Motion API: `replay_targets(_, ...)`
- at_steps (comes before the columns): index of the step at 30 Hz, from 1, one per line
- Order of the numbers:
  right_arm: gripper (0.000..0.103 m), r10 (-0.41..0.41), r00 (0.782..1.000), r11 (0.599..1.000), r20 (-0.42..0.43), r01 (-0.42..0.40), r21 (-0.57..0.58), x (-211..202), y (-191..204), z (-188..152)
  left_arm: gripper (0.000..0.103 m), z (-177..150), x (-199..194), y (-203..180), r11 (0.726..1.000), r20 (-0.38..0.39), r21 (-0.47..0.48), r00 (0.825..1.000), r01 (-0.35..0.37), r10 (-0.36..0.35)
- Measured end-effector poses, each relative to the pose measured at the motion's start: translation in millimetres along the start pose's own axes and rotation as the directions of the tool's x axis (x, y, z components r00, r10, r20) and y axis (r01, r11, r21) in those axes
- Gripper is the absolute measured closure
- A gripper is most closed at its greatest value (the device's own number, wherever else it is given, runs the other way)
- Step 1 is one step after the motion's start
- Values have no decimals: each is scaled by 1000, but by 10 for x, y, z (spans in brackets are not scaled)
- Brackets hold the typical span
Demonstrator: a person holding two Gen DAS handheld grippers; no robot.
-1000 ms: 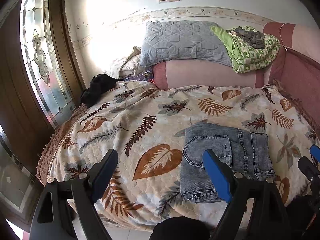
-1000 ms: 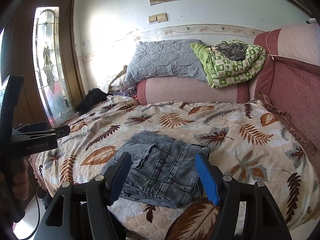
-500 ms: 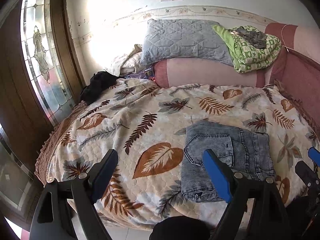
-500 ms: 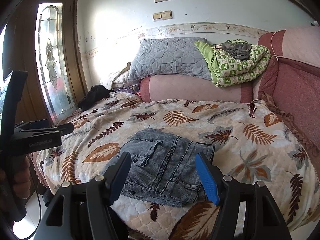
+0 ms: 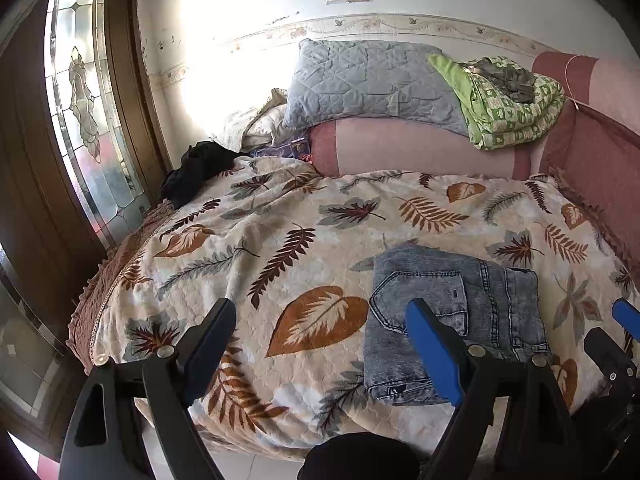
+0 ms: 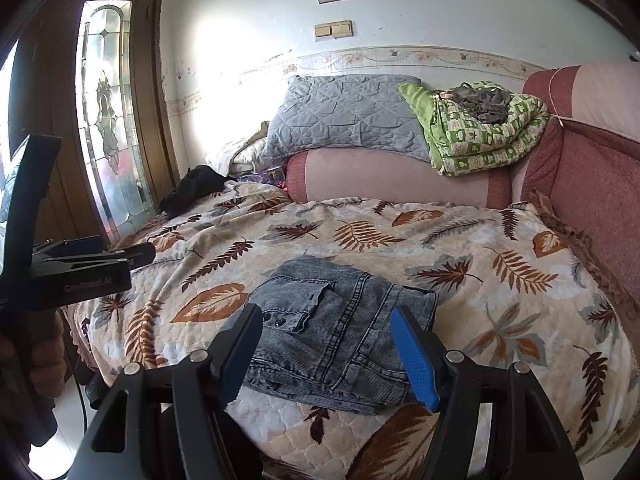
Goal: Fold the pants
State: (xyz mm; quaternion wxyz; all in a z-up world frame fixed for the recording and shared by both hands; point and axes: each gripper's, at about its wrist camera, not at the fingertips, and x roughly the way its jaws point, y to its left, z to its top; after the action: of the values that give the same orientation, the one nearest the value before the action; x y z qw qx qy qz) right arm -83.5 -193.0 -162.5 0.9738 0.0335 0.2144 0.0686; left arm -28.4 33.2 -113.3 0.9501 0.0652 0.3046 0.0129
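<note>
Grey-blue denim pants [image 5: 452, 316] lie folded into a compact rectangle on the leaf-patterned bedspread [image 5: 280, 240], near the bed's front edge; they also show in the right wrist view [image 6: 336, 332]. My left gripper [image 5: 320, 328] is open and empty, held back from the bed's front edge, left of the pants. My right gripper [image 6: 326, 336] is open and empty, held back in front of the pants without touching them. The left gripper also shows at the left edge of the right wrist view [image 6: 80, 268].
A grey quilted pillow [image 5: 368, 80] and a folded green blanket [image 5: 508, 104] rest on the pink bolster [image 5: 420, 152] at the bed's far end. A black garment [image 5: 196, 172] lies at the far left corner. A stained-glass door [image 5: 84, 112] stands left; a red padded side [image 5: 600, 168] right.
Both grippers have drawn slightly back and tilted up from the bed; the pants stay folded and still.
</note>
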Motion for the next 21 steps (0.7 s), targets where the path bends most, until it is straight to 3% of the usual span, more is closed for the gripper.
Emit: replay_targets(21,33,17,999,999,35,-15,-41,-160,239,104,16,31,-186,130,999,42,-38,999,-4,6)
